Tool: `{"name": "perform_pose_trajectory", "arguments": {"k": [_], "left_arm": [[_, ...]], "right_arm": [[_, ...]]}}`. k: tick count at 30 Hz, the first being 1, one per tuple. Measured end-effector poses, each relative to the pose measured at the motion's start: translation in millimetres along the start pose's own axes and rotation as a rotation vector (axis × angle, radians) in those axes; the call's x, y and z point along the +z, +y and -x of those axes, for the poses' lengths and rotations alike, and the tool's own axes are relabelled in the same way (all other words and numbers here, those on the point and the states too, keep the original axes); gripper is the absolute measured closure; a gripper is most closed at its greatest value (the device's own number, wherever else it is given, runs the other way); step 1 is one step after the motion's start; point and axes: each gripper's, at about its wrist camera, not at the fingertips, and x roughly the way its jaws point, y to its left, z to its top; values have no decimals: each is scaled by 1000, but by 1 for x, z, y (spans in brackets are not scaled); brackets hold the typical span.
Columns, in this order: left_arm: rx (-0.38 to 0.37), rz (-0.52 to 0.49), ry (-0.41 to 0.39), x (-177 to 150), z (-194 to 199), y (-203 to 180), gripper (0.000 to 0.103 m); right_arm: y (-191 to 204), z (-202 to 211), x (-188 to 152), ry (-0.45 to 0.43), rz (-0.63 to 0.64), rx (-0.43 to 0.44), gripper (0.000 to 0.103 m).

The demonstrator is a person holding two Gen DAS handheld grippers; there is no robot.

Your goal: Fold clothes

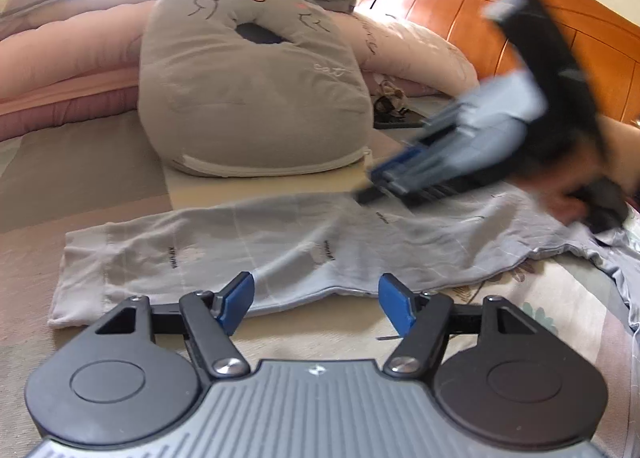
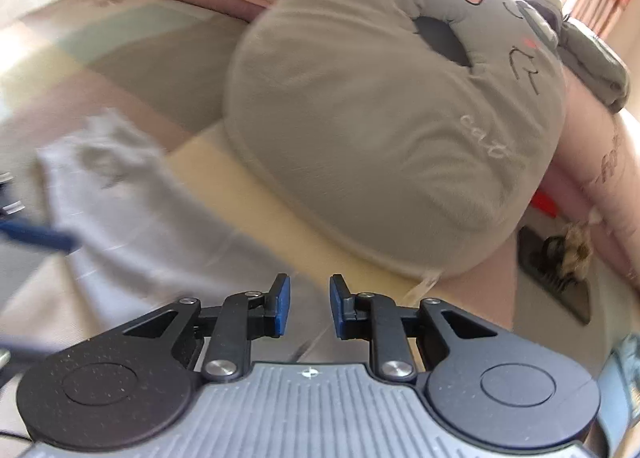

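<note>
Pale grey-blue garment [image 1: 280,254] lies stretched flat across the bed [image 1: 80,194], long axis running left to right in the left wrist view, small dark printed marks scattered over it. Near edge has a slight fold; right end bunches up and hangs crumpled.

Left gripper [image 1: 316,298] sits low over the garment's near edge, fingers spread wide, nothing between the blue pads [image 1: 240,294]; cloth shows in the gap beneath them.

Right gripper [image 2: 304,306] seen in its own view with fingers parted by a narrow gap, nothing caught between them (background blurred). In the left wrist view it [image 1: 384,182] appears as a blurred blue-and-black shape tilted down over the garment's far edge; whether its tips touch the cloth cannot be told. A hand [image 1: 568,198] holds it at right, also blurred.

Behind the garment: a large grey cat-face cushion [image 1: 256,90] standing on the bed, near the far edge but apart from it. Pink bedding [image 1: 60,70] heaped to its left. Wooden headboard [image 1: 460,6] at upper right.
</note>
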Motion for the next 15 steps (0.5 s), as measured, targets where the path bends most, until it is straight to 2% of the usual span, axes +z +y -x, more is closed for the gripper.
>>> {"name": "perform_pose_trajectory", "arguments": {"k": [2,5,8,11,13,14,15], "left_arm": [[5,2,-2,0,1,2,33],[13,11,-3,0,2,6,32],[26,30,1,-1,1,12,31],[44,41,2,-1,2,15,31],[46,51,-2,-1,4,19,31],[48,57,-4,-1,4,20,31],[51,62,-6,-1,5,22,31]], "right_arm": [[14,14,-15,6,7,53,70],[44,31,-34,-14,75,123,57],[78,27,-43,-30,200,83,54],[98,19,-47,-77,302,-26,55],[101,14,-44,-75,291,-47,90],[103,12,-42,-68,281,-51,98],[104,11,-40,-60,269,-38,98]]}}
